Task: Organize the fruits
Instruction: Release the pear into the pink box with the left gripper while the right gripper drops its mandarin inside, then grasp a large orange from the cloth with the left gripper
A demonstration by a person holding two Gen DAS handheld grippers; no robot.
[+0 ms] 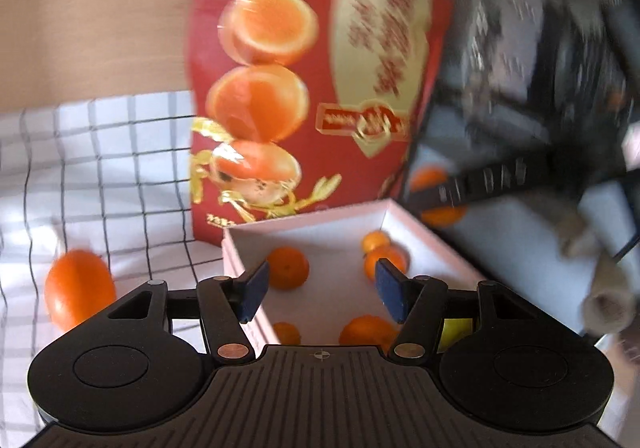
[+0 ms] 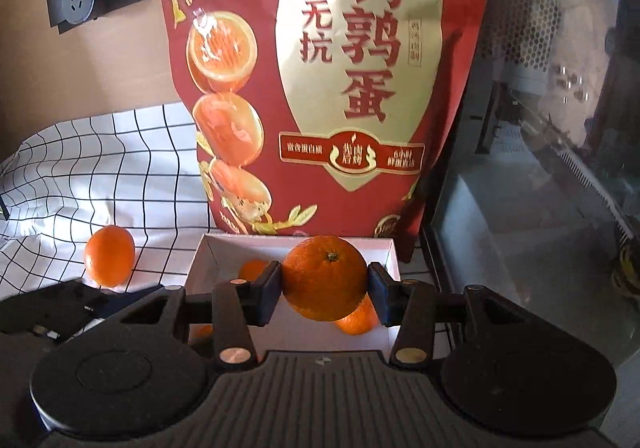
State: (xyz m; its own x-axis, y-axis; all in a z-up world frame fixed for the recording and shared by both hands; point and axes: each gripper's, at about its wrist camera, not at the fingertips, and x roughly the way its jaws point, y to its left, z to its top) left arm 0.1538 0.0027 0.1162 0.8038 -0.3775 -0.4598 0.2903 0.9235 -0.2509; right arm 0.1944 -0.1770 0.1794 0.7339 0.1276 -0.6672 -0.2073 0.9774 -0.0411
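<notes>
Loose orange (image 2: pixel 109 256): lies on the checked cloth (image 2: pixel 100 167), left of the box (image 2: pixel 390 252), touching nothing else. It looks small and light, with a firm but yielding, waxy peel. I judge that it may roll if nudged, so I would approach from above and close across its widest part, never near the ends.

Left tongs (image 1: pixel 320 288): released, jaws wide, nothing between the pads. They hang over the near edge of the box, which holds several oranges in this view, among them one (image 1: pixel 288 268) by the left pad.

Right tongs (image 2: pixel 324 288): clenched on an orange (image 2: pixel 324 280), pads pressing its two sides at mid-height, stem end facing the camera. The fruit hangs above the open box, with another orange (image 2: pixel 358 322) just below it. I judge the grip sound; more squeeze would bruise the peel.

Behind the box stands a red pouch (image 2: pixel 320 87)
</notes>
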